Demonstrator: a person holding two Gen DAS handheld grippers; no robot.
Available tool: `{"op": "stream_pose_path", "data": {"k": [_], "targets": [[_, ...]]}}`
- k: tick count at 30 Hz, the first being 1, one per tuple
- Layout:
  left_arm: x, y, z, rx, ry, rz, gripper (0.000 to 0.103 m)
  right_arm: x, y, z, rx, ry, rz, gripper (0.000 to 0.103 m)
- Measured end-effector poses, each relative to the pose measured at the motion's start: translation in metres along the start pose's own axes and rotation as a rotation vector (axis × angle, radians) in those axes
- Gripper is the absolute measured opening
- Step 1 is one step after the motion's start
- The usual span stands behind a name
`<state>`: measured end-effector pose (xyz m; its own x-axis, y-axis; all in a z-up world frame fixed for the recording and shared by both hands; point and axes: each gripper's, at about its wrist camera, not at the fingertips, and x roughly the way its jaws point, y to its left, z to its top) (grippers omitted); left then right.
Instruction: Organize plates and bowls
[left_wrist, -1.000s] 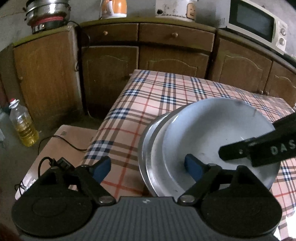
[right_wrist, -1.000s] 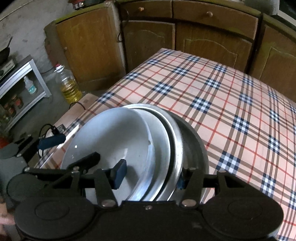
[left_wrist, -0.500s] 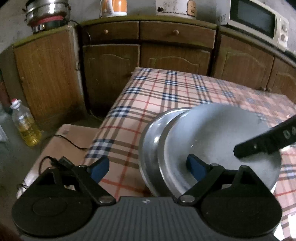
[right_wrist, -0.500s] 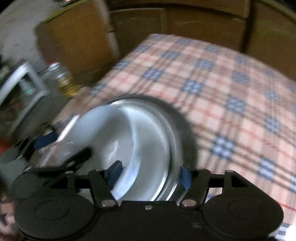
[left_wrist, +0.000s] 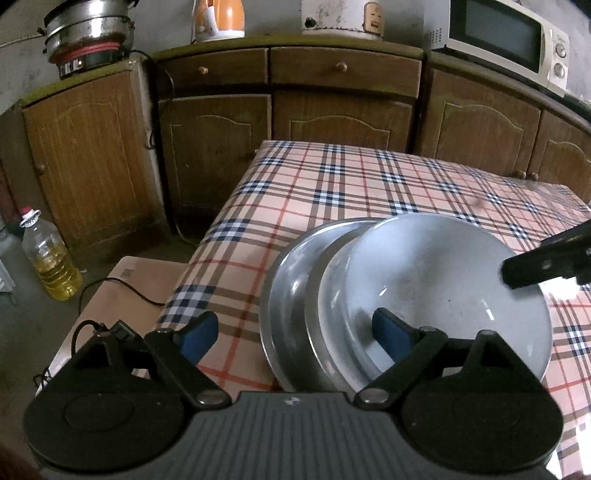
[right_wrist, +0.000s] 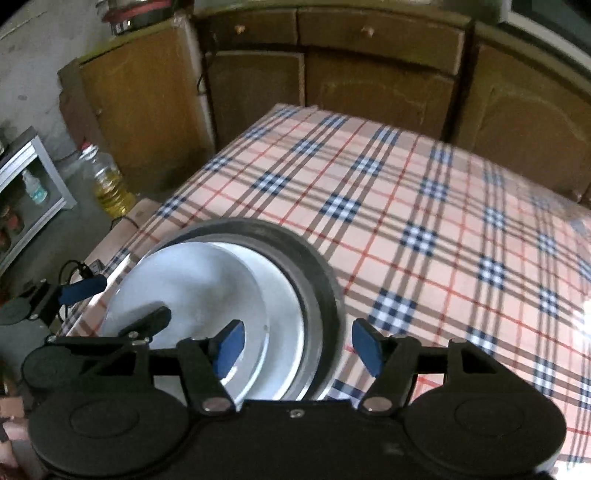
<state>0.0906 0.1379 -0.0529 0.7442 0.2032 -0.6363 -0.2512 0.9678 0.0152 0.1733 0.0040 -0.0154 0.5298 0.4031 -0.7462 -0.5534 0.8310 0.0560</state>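
The right gripper (right_wrist: 297, 345) has just been opening: a second ago its pads straddled the rims of the stacked dishes, and now they stand apart with nothing pressed between them, the left pad over the white plate (right_wrist: 207, 295) and the right pad out over the tablecloth (right_wrist: 406, 192). It has also drawn back and up from the stack. That reads as a release, so the white plate now seems placed, lying inside the steel bowl (right_wrist: 321, 280) just below and ahead of the right gripper.

The left gripper (left_wrist: 295, 332) hangs with its jaws wide apart and clamped on nothing. Its right pad sits over the white plate (left_wrist: 436, 280); its left pad hangs over the cloth near the table's edge. The steel bowl (left_wrist: 291, 295) shows as a crescent between them, so the plate sits off-centre.

The stack lies close to the near-left corner of the table, where a cardboard box (left_wrist: 122, 291) and an oil bottle (left_wrist: 50, 266) stand on the floor below. Ahead and to the right of both grippers the cloth is bare, giving open room.
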Motion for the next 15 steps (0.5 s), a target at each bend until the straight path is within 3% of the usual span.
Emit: {"op": "stream_pose_path", "data": {"k": [4, 15], "targets": [[-0.007, -0.004, 0.004, -0.004, -0.004, -0.004, 0.088, -0.021, -0.006, -0.016, 0.054, -0.072, 0.002, 0.078], [-0.060, -0.019, 0.004, -0.019, -0.006, -0.051, 0.093, -0.064, 0.003, -0.068, 0.134, -0.196, -0.018, 0.078]]}}
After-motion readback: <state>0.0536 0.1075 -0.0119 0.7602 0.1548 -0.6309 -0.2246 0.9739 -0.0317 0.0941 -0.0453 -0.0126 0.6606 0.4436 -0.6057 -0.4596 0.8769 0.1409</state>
